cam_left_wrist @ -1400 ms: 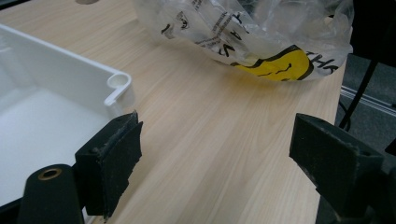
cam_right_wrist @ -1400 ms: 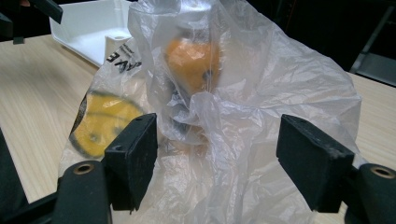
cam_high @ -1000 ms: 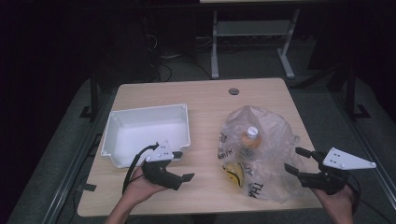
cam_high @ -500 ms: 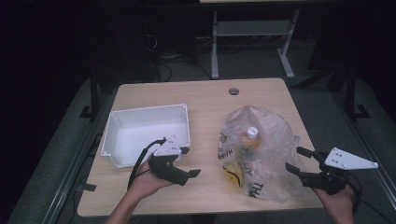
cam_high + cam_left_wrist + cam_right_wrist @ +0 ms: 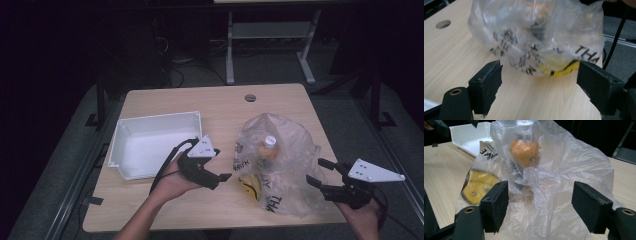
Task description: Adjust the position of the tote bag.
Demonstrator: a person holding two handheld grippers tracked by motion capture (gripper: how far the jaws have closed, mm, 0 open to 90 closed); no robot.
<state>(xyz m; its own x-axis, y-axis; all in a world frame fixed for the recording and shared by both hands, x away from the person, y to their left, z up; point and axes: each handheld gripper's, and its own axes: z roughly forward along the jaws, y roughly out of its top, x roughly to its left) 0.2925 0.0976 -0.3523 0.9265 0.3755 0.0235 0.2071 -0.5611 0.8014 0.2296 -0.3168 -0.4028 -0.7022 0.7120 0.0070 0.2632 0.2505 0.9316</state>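
Observation:
A clear plastic bag (image 5: 280,165) with black lettering and a yellow smiley lies on the right half of the wooden table (image 5: 220,105). Through the film shows an orange bottle with a white cap (image 5: 266,147). My left gripper (image 5: 220,169) is open just left of the bag, jaws pointing at it. In the left gripper view the bag (image 5: 536,37) lies beyond the wide-apart jaws. My right gripper (image 5: 316,172) is open at the bag's right edge. In the right gripper view the bag (image 5: 559,177) and the orange thing inside (image 5: 524,150) sit between and beyond the jaws.
A white rectangular tray (image 5: 155,142) stands on the table's left half, behind my left hand. A round cable hole (image 5: 250,97) is near the far edge. Table legs and cables sit on the dark floor beyond.
My left gripper has risen and moved right, toward the bag. The right gripper has stayed near the bag's right edge.

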